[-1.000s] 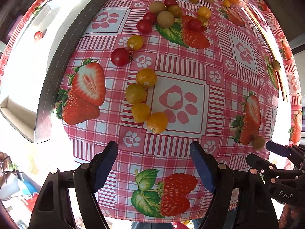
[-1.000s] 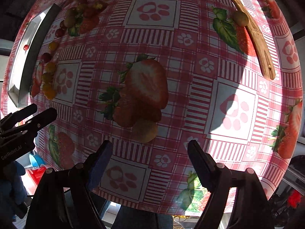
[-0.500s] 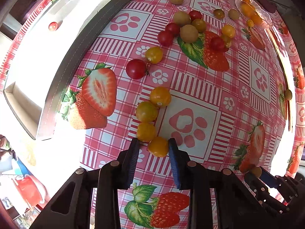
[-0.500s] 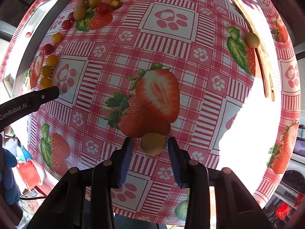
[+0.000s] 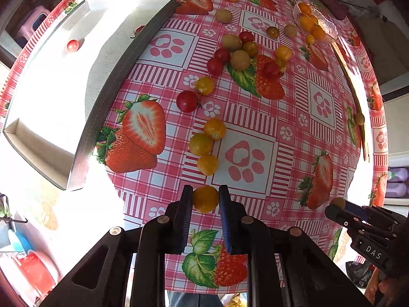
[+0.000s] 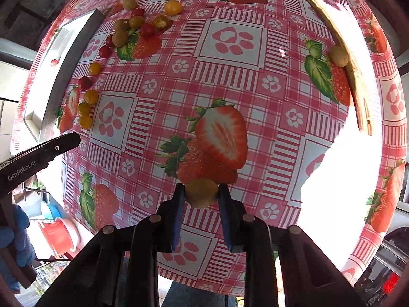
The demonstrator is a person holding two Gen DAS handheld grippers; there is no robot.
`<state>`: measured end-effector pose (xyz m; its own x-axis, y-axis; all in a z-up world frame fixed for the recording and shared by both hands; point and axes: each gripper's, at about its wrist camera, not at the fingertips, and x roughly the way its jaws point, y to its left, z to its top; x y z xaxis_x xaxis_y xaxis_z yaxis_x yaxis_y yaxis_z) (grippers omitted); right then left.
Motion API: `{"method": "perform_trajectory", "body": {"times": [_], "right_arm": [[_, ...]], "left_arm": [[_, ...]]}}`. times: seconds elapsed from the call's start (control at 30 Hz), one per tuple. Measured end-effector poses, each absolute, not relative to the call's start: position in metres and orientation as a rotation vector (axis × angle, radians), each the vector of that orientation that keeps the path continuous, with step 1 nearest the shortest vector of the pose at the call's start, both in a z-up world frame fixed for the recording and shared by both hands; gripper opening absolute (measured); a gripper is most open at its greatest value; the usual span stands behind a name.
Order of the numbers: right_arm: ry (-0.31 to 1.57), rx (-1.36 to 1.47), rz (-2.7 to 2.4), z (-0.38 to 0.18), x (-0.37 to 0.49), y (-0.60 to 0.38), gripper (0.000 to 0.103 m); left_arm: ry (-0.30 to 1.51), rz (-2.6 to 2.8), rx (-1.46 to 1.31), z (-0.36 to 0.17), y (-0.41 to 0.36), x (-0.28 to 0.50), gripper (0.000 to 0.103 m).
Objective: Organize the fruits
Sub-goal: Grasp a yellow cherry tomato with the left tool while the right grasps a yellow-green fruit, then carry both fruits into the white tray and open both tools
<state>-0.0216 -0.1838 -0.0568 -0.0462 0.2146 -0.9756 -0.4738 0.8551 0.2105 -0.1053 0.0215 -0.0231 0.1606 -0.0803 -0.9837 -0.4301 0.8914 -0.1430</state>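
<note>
My left gripper is shut on a yellow cherry tomato and holds it above the table's near edge. My right gripper is shut on a brownish-green round fruit; it also shows at the left wrist view's right edge. Three yellow tomatoes lie in a line just ahead of the left gripper. A red tomato and a mixed cluster of red, yellow and brown fruits lie farther back. A white tray on the left holds one red tomato.
A clear bowl of orange fruits stands at the far right. A wooden board runs along the right edge with a brown fruit against it. The strawberry-print tablecloth covers the table. A red cup sits below left.
Both grippers were open, then closed on their fruits. Both fruits now sit between the fingers, higher off the cloth, and the cameras have pulled back.
</note>
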Motion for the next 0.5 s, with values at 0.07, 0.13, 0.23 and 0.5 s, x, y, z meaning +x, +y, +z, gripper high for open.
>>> {"method": "perform_trajectory", "body": {"times": [0.07, 0.13, 0.23, 0.5], "right_arm": [[1.516, -0.202, 0.574, -0.05, -0.015, -0.183, 0.029], [1.513, -0.192, 0.587, -0.043, -0.008, -0.176, 0.029], [1.51, -0.181, 0.614, -0.026, 0.001, -0.168, 0.029], [1.473, -0.185, 0.688, -0.005, 0.007, -0.118, 0.029]], "left_arm": [[1.386, 0.258, -0.423, -0.014, 0.024, -0.107, 0.022], [1.37, 0.259, -0.409, -0.007, 0.025, -0.108, 0.022], [1.33, 0.271, -0.417, 0.003, 0.031, -0.103, 0.022], [1.28, 0.323, -0.384, 0.018, 0.081, -0.097, 0.022]]}}
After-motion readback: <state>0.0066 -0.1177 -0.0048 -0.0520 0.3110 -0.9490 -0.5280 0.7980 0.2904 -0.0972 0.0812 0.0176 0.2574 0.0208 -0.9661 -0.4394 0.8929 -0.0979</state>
